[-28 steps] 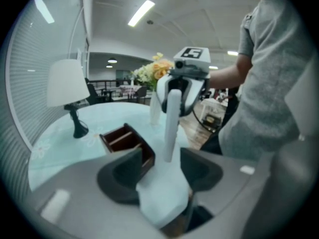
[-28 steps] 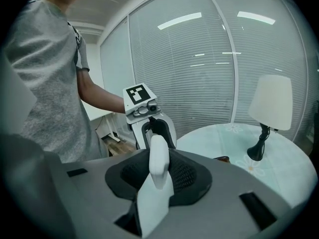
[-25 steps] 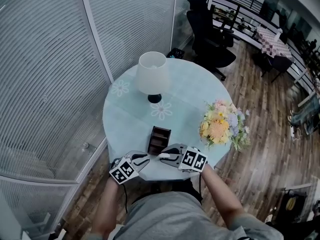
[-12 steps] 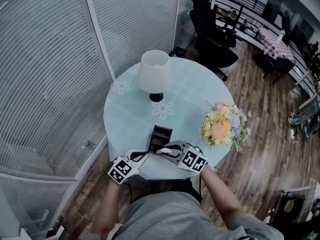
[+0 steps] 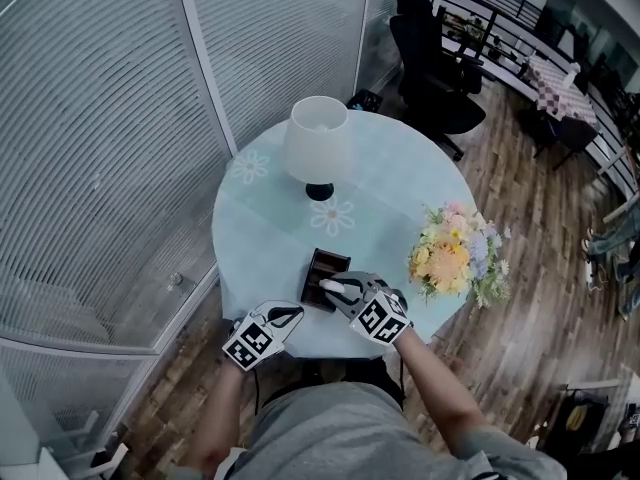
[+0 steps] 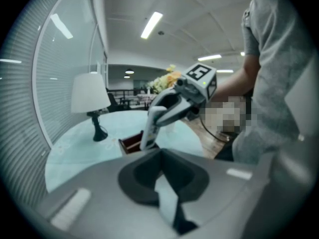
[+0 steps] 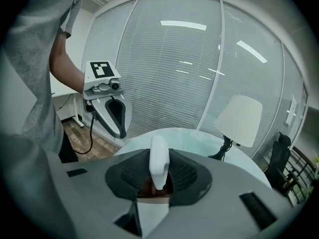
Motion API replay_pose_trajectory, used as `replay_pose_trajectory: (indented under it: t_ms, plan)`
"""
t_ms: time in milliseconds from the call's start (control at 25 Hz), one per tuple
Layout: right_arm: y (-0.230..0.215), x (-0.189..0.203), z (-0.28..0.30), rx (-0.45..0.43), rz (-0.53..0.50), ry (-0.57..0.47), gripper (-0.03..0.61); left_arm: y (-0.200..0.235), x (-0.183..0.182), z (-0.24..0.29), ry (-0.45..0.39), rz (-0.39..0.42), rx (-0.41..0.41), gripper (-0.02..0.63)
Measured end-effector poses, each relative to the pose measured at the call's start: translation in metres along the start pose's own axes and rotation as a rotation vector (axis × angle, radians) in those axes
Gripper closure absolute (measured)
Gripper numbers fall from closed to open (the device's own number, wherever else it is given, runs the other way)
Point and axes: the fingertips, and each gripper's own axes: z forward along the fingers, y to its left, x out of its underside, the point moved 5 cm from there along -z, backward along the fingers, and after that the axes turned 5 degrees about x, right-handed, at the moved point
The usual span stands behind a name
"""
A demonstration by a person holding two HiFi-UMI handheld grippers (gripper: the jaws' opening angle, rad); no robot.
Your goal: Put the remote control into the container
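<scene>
The remote control (image 7: 158, 159) stands nearly upright, gripped by the fingers of the right gripper (image 5: 336, 290), with its lower end at the open top of the container (image 5: 322, 266) on the counter (image 5: 265, 233). The left gripper (image 5: 290, 314) is near, at the counter edge, its fingers pressed together on nothing.

Container (image 7: 145, 189) mostly hidden behind right gripper (image 7: 159, 179) fingers (image 7: 128, 176), its inner compartments too dark to tell

White remote control (image 7: 158, 163) tilts steeply over the open dark-brown container (image 5: 322, 268).
</scene>
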Motion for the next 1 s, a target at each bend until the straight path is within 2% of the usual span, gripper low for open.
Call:
replay_pose_trajectory:
  t_ms: [160,360,1000]
  plan:
    - [0.001,0.006,0.017,0.050,-0.051,0.018,0.460,-0.001,0.000,0.000,-0.014,-0.025,0.007,0.615]
    - [0.002,0.018,0.037,0.064,-0.054,0.044,0.460,0.000,-0.001,0.001,-0.006,-0.035,0.006,0.615]
    - [0.003,0.057,0.078,-0.004,-0.001,0.103,0.460,0.011,0.009,0.009,0.021,-0.086,-0.002,0.615]
